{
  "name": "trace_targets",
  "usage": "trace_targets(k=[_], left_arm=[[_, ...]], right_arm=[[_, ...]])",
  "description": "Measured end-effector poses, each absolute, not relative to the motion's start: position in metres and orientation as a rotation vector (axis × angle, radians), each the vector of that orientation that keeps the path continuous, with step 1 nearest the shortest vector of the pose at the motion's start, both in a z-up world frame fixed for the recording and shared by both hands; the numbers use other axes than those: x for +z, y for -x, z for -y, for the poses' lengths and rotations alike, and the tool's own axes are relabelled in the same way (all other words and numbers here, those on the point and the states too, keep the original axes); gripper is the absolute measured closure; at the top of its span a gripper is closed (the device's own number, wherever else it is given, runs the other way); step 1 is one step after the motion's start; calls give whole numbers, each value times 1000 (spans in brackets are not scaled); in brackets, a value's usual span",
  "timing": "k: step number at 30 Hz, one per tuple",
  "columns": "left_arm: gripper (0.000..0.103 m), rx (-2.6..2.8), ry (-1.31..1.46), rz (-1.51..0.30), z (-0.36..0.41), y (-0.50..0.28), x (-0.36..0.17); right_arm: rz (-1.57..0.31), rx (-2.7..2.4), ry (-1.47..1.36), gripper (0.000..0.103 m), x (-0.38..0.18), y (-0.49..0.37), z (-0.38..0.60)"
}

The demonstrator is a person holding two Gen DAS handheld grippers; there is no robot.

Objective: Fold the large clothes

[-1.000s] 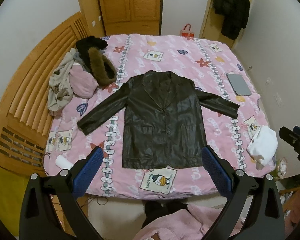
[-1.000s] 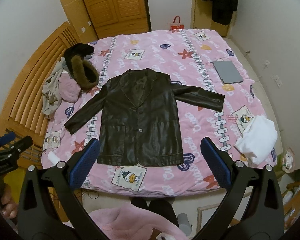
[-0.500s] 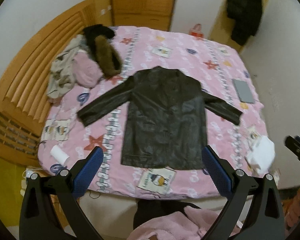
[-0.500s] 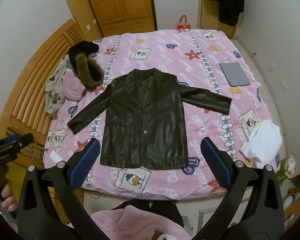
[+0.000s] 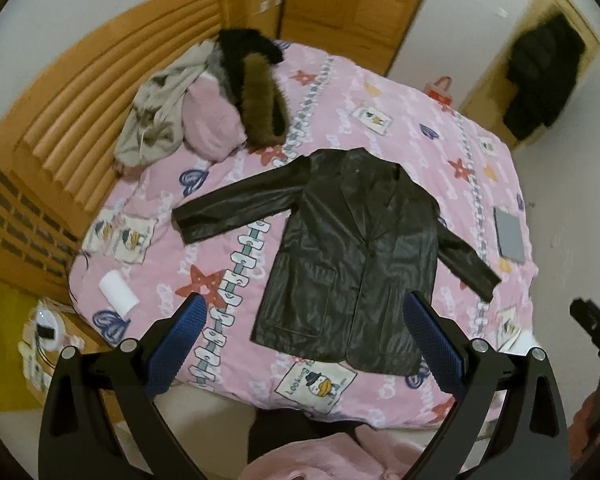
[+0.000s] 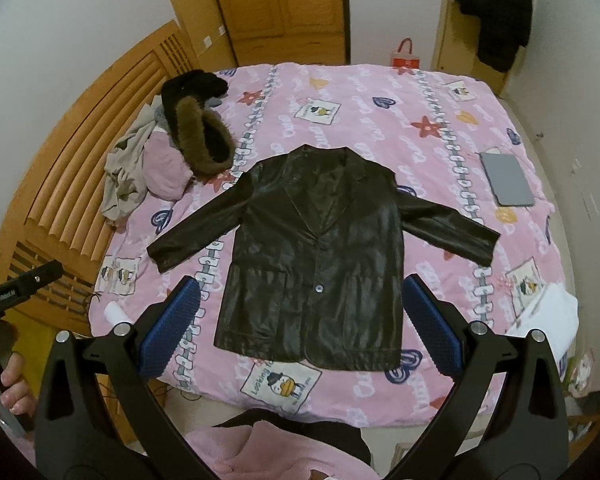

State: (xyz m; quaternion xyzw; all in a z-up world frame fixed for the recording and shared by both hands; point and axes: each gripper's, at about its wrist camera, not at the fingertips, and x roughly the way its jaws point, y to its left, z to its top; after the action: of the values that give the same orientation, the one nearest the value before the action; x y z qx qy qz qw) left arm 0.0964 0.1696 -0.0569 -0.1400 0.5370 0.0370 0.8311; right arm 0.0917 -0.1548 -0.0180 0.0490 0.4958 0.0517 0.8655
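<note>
Two splayed hand-held grippers [image 5: 306,334] [image 6: 300,326], one jacket [image 6: 320,252]

A grey tablet [image 6: 507,178] lies on the pink quilt [image 6: 380,128].

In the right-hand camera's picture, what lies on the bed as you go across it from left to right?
Pile of clothes → dark leather jacket, spread flat → grey laptop → white folded cloth at the right edge. Both grippers hang open above the bed's near edge, touching nothing.
</note>
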Motion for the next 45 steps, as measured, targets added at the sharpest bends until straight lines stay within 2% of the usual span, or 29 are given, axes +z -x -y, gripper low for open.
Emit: trace_targets(k=[5,12,15,19,22,27,32,34,35,36,37,38,41,42,45], left_arm=[[8,114,501,-1220,-232,-142,-116],[8,254,755,-1369,-341,-215,-270],[8,313,799,-1383,-378,-239,-329],[8,330,961,-1411,-422,-271,-453],[8,387,995,-1426,-440,-282,-525],[8,456,1027,-1405,-467,-289,-594],[8,394,1091,-1390,-473,-299,-633],[8,380,1052,-1407,-469,-308,-640],[13,391,1010,-1412,-467,-312,-641],[29,404,963,-1430,-464,-317,-641],[39,417,930,-1449,-463,-318,-641],[44,416,908,-1458,-460,-320,-639],[64,412,862,-1441,-452,-322,-624],[67,418,845,-1427,-449,-323,-616],[75,442,760,-1353,-438,-326,-580]], right_arm=[[-1087,118,-93,5,-44,-144,122],[-1156,139,-64,5,-101,-221,71],[-1173,156,-67,5,-142,-252,55],[-1189,193,-99,5,-217,-290,35],[-1196,197,-92,5,-277,-314,22],[-1219,215,-117,5,-367,-340,4],[-1187,221,-158,7,-410,-349,-13],[-1177,224,-170,15,-418,-350,-17],[-1171,231,-178,23,-421,-351,-18],[-1163,231,-182,29,-424,-353,-20],[-1150,229,-194,41,-429,-354,-19],[-1141,227,-197,60,-434,-358,-19],[-1120,252,-163,88,-458,-378,-27],[-1106,249,-140,93,-465,-384,-30],[-1077,324,-137,94,-500,-411,-36]])
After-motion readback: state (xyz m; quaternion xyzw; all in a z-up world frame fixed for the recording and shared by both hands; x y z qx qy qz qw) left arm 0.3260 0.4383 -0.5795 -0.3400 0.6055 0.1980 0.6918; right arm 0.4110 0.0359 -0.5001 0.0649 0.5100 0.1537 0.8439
